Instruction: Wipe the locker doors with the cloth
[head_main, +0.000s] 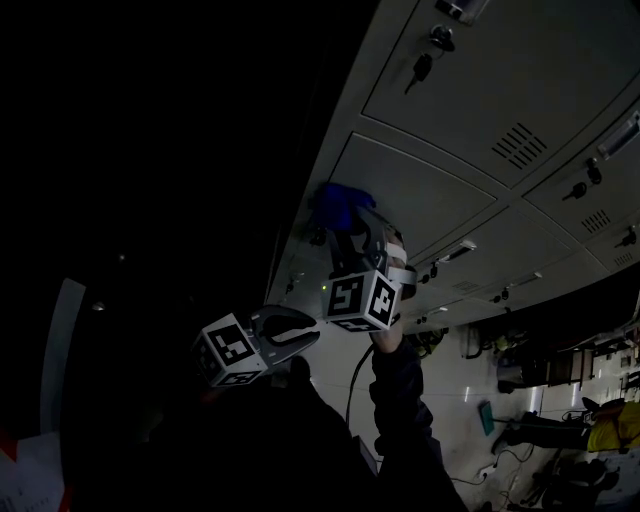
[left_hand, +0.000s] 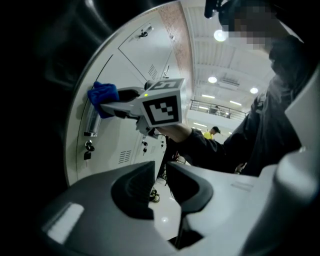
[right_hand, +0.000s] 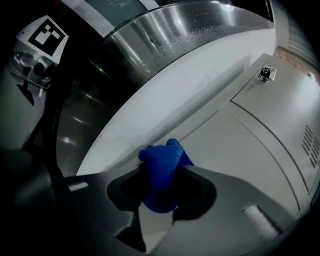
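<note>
1. Left hand-held gripper (head_main: 312, 332) is nearest, held low and clear of the lockers, jaws slightly apart with nothing between them.
2. Right hand-held gripper (head_main: 345, 225) is raised beyond it, jaws clamped on a bunched blue cloth (right_hand: 162, 160).
3. Cloth sits against a pale locker door (head_main: 420, 195), near the bank's outer edge.
4. Farther along, a key (head_main: 420, 68) hangs from a neighbouring door's lock.

Cloth (right_hand: 161, 175) in jaws of R gripper (right_hand: 160, 186), at locker door (head_main: 430, 195) edge; L gripper (head_main: 308, 332) below, apart.
</note>
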